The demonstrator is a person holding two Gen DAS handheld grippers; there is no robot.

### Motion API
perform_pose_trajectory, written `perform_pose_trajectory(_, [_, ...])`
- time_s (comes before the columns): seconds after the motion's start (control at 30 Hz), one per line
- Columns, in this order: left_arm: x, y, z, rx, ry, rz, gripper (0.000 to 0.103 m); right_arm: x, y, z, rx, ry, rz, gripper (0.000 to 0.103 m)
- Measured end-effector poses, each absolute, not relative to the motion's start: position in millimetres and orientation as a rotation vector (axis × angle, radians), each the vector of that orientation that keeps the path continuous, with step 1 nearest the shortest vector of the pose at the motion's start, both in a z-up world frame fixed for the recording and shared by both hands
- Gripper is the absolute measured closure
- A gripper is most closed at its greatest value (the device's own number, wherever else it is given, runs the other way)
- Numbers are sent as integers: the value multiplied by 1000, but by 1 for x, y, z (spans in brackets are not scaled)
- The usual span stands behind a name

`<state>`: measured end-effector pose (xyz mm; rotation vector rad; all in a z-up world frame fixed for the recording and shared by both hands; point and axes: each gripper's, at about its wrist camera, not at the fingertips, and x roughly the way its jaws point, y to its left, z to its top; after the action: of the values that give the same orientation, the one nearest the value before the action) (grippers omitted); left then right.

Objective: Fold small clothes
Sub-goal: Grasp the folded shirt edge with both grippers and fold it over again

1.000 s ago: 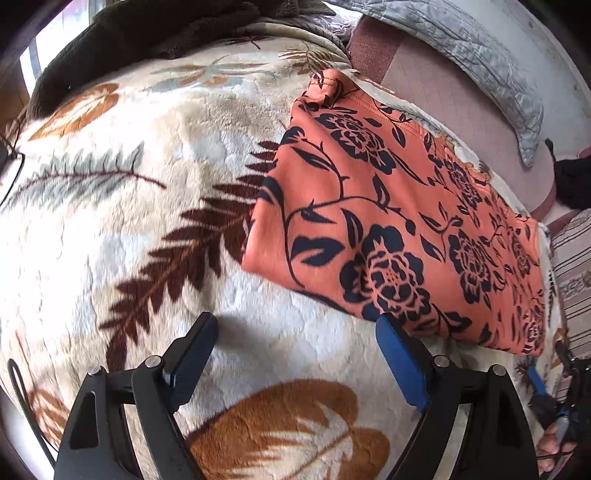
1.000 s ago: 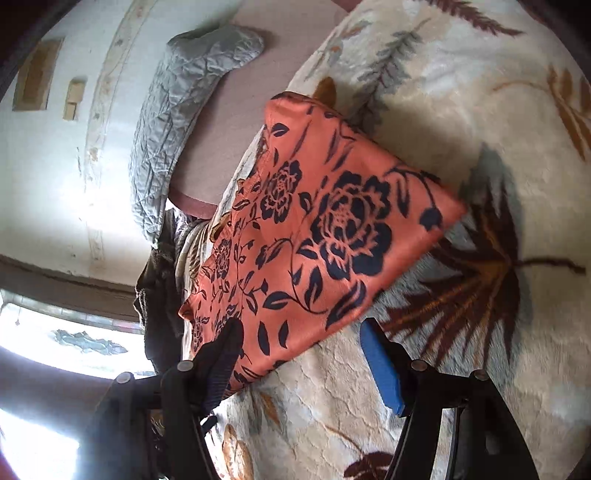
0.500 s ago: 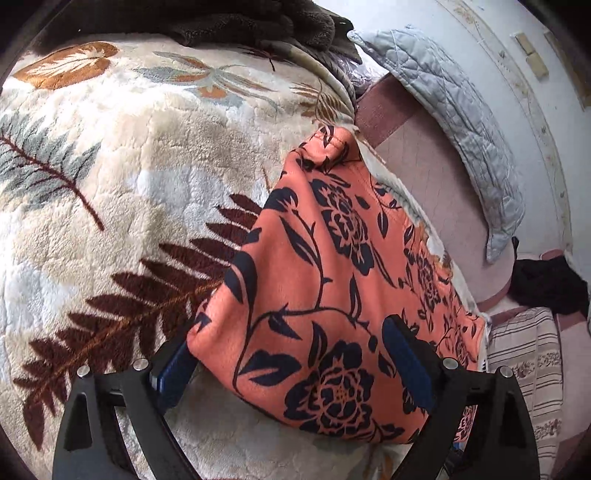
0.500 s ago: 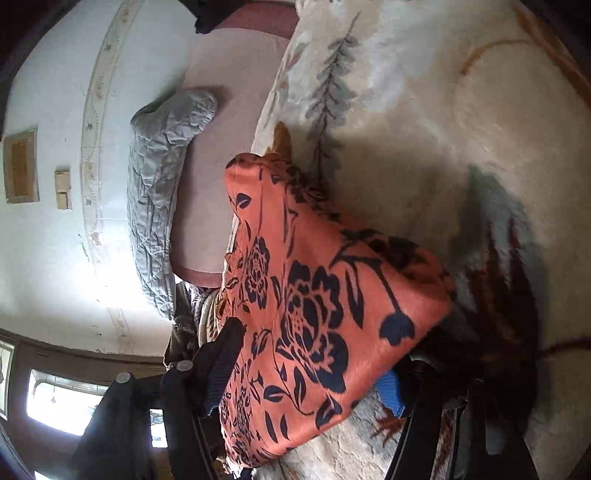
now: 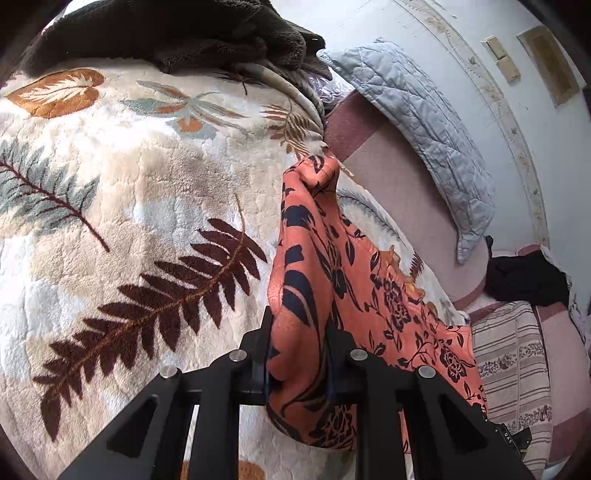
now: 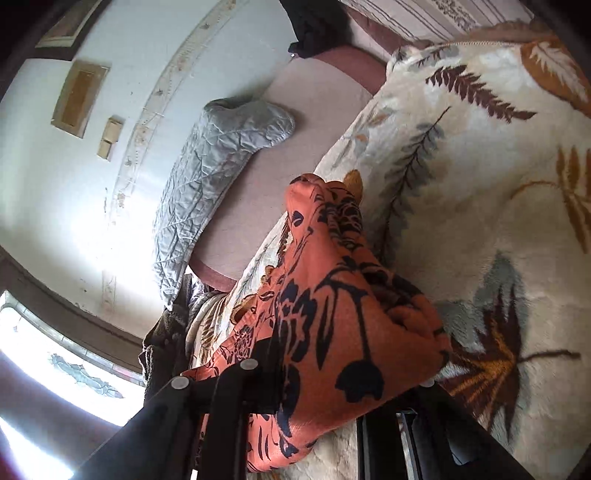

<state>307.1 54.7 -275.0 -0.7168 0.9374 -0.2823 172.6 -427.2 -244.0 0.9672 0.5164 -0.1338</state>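
Cream fleece blanket (image 5: 122,192) printed with brown and grey-blue leaves covers the bed and fills most of both views. On it lies the orange garment (image 5: 314,266) with a black floral print, partly raised off the blanket along its near edge.

In the left wrist view, the left gripper (image 5: 298,354) has its jaws clenched on one corner of that near edge; the cloth bunches between the two black fingers and hangs below them. From the grip the fabric runs away as a standing ridge toward the far edge of the blanket, while the rest spreads flat to the right.

In the right wrist view, the right gripper (image 6: 332,387) grasps the other near corner of the orange garment (image 6: 332,325). The cloth drapes thickly over the fingers and hides the right one almost wholly, and it narrows to a crumpled tip farther off.

Beyond the blanket's edge lies a pinkish mattress surface (image 5: 399,177) with a quilted grey pillow (image 5: 424,122) against the pale wall. A dark brown fleece (image 5: 177,33) is heaped at the far side of the bed, and a striped cloth (image 5: 513,354) sits to the right.
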Motion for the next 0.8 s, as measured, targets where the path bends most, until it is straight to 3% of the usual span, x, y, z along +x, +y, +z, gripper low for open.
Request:
perform_pose_trajectory(0.17, [279,62,-279,-624,1051,-287,78,116,-423,-245,959,560,-197,87])
perform_pose_trajectory(0.27, [278,64,-302,-568,1180,-241,66,113,-441,-286,1123,725,-240,83])
perform_pose_trajectory(0.37, [276,82,-297,-641,1203,-250,65,107,-455,-312,1307,767,-247,78])
perform_pose_trajectory(0.5, [262,111,-256,-578,1047,-126,61,97,-460,-289,1214,777,-280,64])
perform_pose_trajectory(0.53, [258,115,-243,-538,990,-102,60,90,-463,-281,1176,774,-316,54])
perform_pose_trajectory(0.6, [253,111,-223,-448,896,-78,52,69,-470,-261,1104,710,-446,42])
perform_pose_trajectory(0.77, [253,64,-212,-274,844,-189,50,54,-467,-208,852,565,-442,42])
perform_pose_trajectory(0.8, [253,51,-213,-234,846,-205,50,62,-460,-203,817,573,-397,46])
